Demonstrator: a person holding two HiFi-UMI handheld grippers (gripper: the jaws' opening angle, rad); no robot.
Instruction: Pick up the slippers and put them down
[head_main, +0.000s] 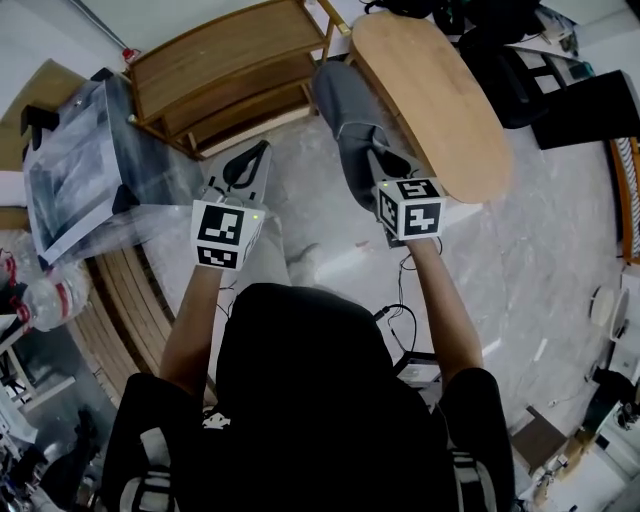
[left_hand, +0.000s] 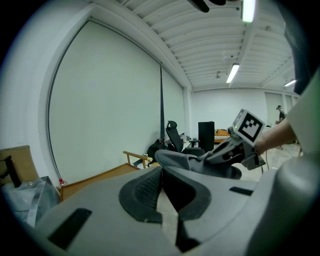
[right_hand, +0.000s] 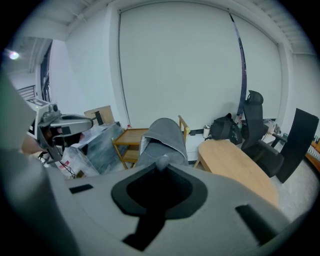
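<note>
1. Person (head_main: 300, 400): lower centre of the head view, black top, both forearms extended toward the upper frame. Each forearm ends in a gripper with a marker cube (head_main: 228, 232).

2. Left gripper (head_main: 246, 165): left of centre.
- In its own view the fingers (left_hand: 145, 192) meet at the tips, with only a thin wedge of floor visible behind the contact point.
- Nothing is between the fingers, and they touch no object.

3. Right gripper (head_main: 378, 157): right of centre.
- Its fingers (right_hand: 145, 190) are clamped on the rear edge of a grey slipper (head_main: 345, 110).
- In the right gripper view the slipper (right_hand: 162, 140) rises directly from the closed tips, with its opening facing the camera.
- In the left gripper view the slipper (left_hand: 175, 160) projects left from the right gripper (left_hand: 209, 158).

4. Slipper position: upper centre of the head view, carried by the right gripper with the toe toward the top edge. It is in front of the pale marbled floor (head_main: 540, 260), between the two furniture items below.

5. Background:
- wooden shelf unit (head_main: 225, 75), upper left;
- oval wooden table (head_main: 430, 100), upper right, just beside the slipper;
- plastic-wrapped box (head_main: 75, 165), far left.
</note>
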